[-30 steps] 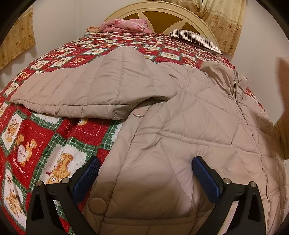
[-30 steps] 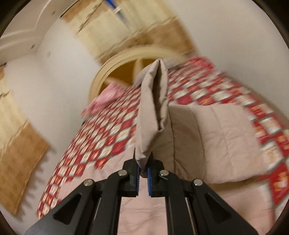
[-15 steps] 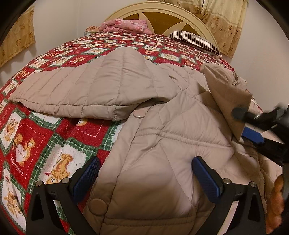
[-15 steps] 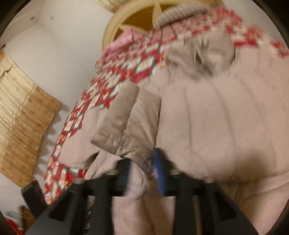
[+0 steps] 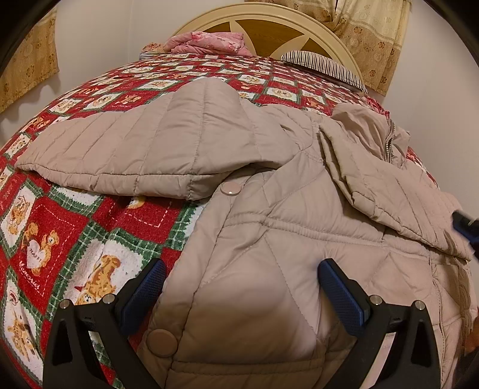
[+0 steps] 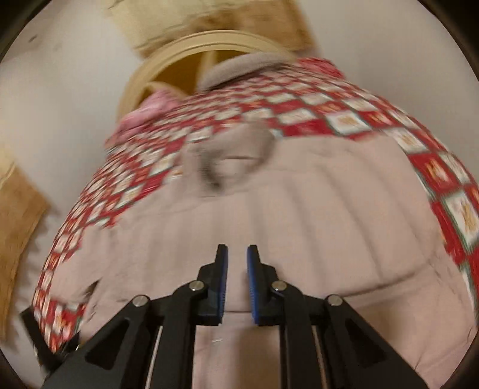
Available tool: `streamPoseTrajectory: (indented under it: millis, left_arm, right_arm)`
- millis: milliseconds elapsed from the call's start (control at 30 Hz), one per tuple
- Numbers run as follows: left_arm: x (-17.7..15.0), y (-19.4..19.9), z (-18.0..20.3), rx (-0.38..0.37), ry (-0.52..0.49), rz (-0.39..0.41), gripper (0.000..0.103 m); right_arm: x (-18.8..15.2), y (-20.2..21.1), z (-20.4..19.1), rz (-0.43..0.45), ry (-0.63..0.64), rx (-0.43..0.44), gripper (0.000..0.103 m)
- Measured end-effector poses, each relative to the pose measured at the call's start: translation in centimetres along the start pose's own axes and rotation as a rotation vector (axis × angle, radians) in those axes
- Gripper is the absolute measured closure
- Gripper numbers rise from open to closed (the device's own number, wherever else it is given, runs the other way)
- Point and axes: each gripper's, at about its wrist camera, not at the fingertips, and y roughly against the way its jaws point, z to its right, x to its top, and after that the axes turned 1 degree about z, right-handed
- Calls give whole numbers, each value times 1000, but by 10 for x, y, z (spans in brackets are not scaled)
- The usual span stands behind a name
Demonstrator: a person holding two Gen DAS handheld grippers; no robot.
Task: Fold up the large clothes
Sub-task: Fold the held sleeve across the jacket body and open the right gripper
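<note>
where spread, jacket [image 5: 269, 239] under left claw [image 5: 239, 287]

The bed [image 5: 89, 227] has a red and green blanket with little bears on it. A big puffy tan coat [image 5: 269, 239] lies spread out on the blanket. Far back, by the round headboard [image 5: 299, 18], sit a pink bundle of cloth [image 5: 209, 42] and a striped pillow [image 5: 323, 64].
</note>
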Motion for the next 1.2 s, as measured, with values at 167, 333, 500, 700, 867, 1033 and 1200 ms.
streamPoseTrajectory:
  millis: [167, 333, 500, 700, 867, 1033, 1200]
  left_arm:
    - [1, 0, 0, 6, -3, -1, 1]
    - [1, 0, 0, 5, -3, -1, 1]
    - [1, -1, 0, 6, -3, -1, 1]
    - [1, -1, 1, 7, -3, -1, 1]
    - [0, -1, 1, 12, -7, -2, 1]
    - [0, -1, 2, 14, -8, -2, 1]
    - [0, -1, 2, 12, -7, -2, 1]
  right_arm:
    - [-21, -41, 18, -99, -10, -5, 86]
    - [-14, -33, 6, -91, 19, -48, 83]
    - [-20, -22, -59, -57, 156, 93, 83]
    - [-42, -79, -119, -212, 207, 171, 83]
    - [-54, -95, -127, -222, 212, 157, 83]
    - [-49, -83, -128, -222, 246, 156, 83]
    - [-35, -34, -133, -106, 342, 71, 83]
